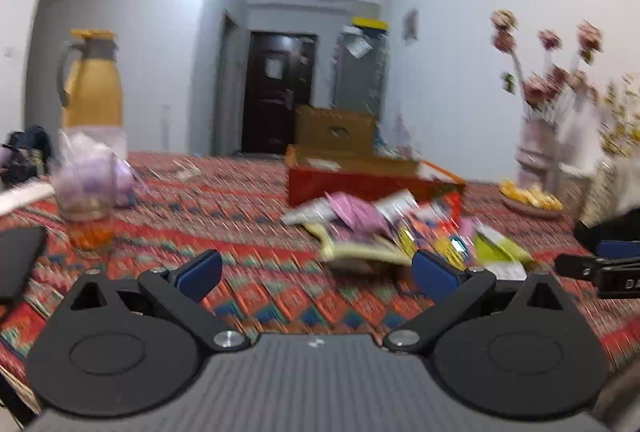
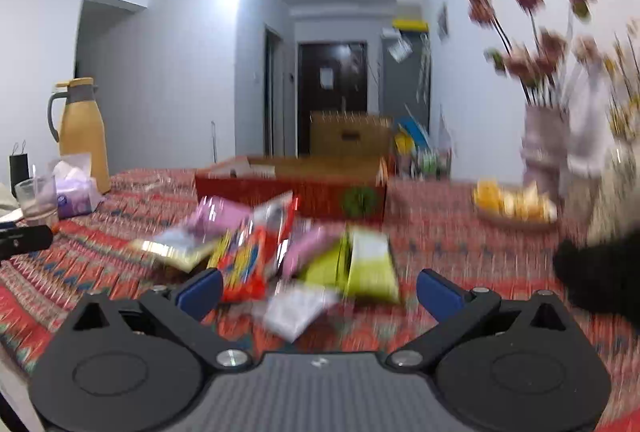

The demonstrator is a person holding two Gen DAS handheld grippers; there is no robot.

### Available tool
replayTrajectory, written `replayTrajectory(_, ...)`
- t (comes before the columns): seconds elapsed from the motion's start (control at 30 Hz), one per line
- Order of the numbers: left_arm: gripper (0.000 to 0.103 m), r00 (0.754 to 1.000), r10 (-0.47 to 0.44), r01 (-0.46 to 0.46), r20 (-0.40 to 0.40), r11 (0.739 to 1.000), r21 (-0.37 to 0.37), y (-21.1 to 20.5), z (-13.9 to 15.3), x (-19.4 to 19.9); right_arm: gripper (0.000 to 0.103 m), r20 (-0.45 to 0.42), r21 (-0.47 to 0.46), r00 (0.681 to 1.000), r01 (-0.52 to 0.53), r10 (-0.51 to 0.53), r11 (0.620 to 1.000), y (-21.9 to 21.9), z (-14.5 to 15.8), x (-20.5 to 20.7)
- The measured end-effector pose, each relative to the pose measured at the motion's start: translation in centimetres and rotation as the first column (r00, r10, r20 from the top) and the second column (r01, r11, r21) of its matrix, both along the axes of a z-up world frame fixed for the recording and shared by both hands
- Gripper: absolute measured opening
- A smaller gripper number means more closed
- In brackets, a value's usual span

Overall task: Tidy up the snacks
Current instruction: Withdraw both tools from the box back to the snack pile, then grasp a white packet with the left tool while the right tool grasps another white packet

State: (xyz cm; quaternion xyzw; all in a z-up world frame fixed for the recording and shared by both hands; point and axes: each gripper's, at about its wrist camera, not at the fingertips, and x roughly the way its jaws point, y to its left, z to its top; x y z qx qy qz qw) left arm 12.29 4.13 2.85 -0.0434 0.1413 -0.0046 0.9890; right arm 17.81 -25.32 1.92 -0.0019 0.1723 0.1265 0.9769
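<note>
A loose pile of snack packets (image 1: 396, 228) lies on the patterned tablecloth, in front of an open red box (image 1: 360, 180). The pile (image 2: 280, 252) and the red box (image 2: 292, 188) also show in the right wrist view, with pink, red, yellow-green and white packets. My left gripper (image 1: 318, 274) is open and empty, low over the cloth, left of the pile. My right gripper (image 2: 320, 292) is open and empty, close in front of the pile, with a white packet (image 2: 296, 308) between its fingers' line. Both views are motion-blurred.
A yellow thermos jug (image 1: 92, 80), a glass (image 1: 86, 200) and a tissue pack (image 2: 74, 192) stand at the left. A plate of orange pieces (image 2: 516, 206) and a vase of flowers (image 2: 546, 148) stand at the right. A cardboard box (image 2: 350, 138) sits behind the red box.
</note>
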Motion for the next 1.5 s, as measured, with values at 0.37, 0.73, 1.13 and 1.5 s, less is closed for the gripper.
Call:
replayTrajectory(0.37, 0.103, 0.996, -0.026, 0.033, -0.084, 0.996, 0.088, -1.5, -2.6, -1.1, 0.103, -0.137, -0.035, 0.991, -0.003, -0.002, 0.999, -0.5, -3.6, -2.8)
replayTrajectory(0.73, 0.103, 0.984, -0.086, 0.097, -0.158, 0.993, 0.062, -2.0, -2.2, 2.4, 0.095, -0.151, -0.067, 0.988, -0.049, 0.039, 0.997, 0.0, -2.9, 0.3)
replayTrajectory(1.13, 0.102, 0.964, -0.117, 0.127, -0.237, 0.992, 0.026, -2.6, -1.7, 9.2, 0.076, -0.179, -0.262, 0.967, -0.225, 0.182, 0.938, 2.5, -1.8, 7.3)
replayTrajectory(1.5, 0.101, 0.968, -0.153, 0.148, -0.201, 0.988, -0.037, -2.3, 0.0, 14.9, 0.063, -0.277, -0.191, 0.895, -0.407, 0.349, 0.893, 3.5, -2.4, 12.5)
